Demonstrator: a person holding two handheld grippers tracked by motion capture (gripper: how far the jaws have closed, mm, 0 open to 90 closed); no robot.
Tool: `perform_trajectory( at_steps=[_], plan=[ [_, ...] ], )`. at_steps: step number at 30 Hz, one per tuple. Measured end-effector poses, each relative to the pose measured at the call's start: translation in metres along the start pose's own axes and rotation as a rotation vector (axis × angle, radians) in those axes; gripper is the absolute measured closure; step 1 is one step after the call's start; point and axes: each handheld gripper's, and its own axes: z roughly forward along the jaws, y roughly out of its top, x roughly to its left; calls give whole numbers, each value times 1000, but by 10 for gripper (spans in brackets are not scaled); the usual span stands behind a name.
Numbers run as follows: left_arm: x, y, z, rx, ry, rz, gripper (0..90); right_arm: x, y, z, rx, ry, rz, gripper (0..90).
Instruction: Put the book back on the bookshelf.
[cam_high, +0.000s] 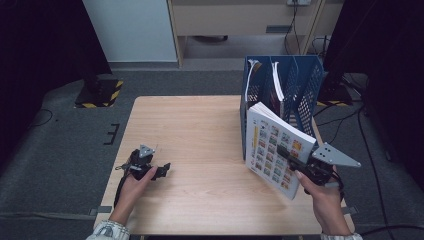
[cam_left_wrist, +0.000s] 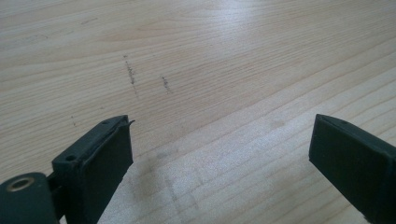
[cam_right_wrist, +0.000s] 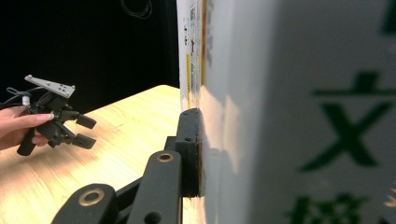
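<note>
Glossy paper book (cam_high: 272, 145); matt pale wood table (cam_high: 200, 130); blue perforated plastic rack (cam_high: 305, 82).

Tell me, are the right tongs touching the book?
Touching. In the right gripper view, the right tongs' black pad presses flat against the book's cover; the high view shows them clamped on its edge above the table.

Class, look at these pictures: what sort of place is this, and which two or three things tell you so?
Probably a lab or studio set up for recording. A lone wooden table stands on grey carpet, cables trail across the floor, and dark curtains hang at the sides.
</note>
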Motion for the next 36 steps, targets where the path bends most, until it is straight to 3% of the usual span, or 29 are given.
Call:
perform_trajectory(
  at_steps=[36],
  plan=[
    [0, 0, 0, 4, 2, 0, 57, -21, 3, -32, -13, -98, 23, 737]
  ],
)
